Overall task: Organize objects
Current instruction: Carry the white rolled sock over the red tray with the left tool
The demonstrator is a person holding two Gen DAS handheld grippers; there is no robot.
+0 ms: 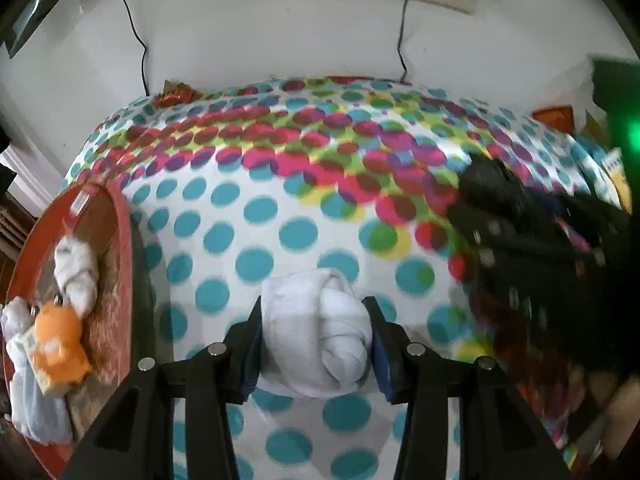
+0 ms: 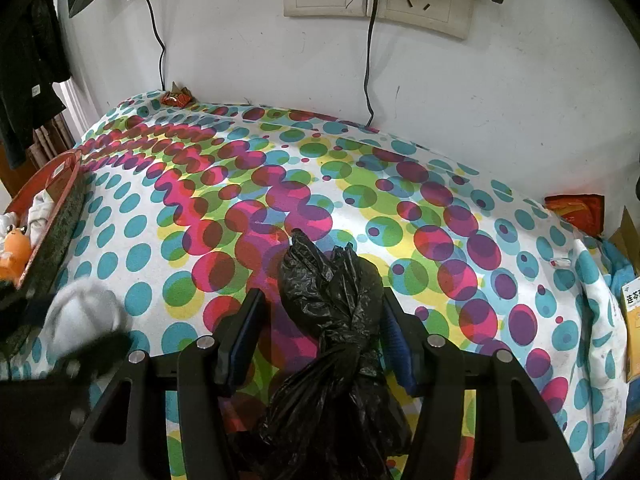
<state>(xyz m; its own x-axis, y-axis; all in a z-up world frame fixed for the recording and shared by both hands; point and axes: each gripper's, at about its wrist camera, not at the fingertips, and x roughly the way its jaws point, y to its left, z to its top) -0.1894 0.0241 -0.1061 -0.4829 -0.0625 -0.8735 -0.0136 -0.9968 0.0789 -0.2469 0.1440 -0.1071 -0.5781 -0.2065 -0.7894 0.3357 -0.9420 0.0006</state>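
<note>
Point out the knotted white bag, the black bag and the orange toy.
knotted white bag (image 1: 316,336), left wrist view, on its knot
black bag (image 2: 340,300), right wrist view, above its knot
orange toy (image 1: 60,344), left wrist view, on its body

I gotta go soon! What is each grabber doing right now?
Left gripper: closed on a knotted white bag.
Right gripper: black bag between its fingers; grip cannot be told.

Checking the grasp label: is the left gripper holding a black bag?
No, the left gripper clamps a knotted white bag.
</note>
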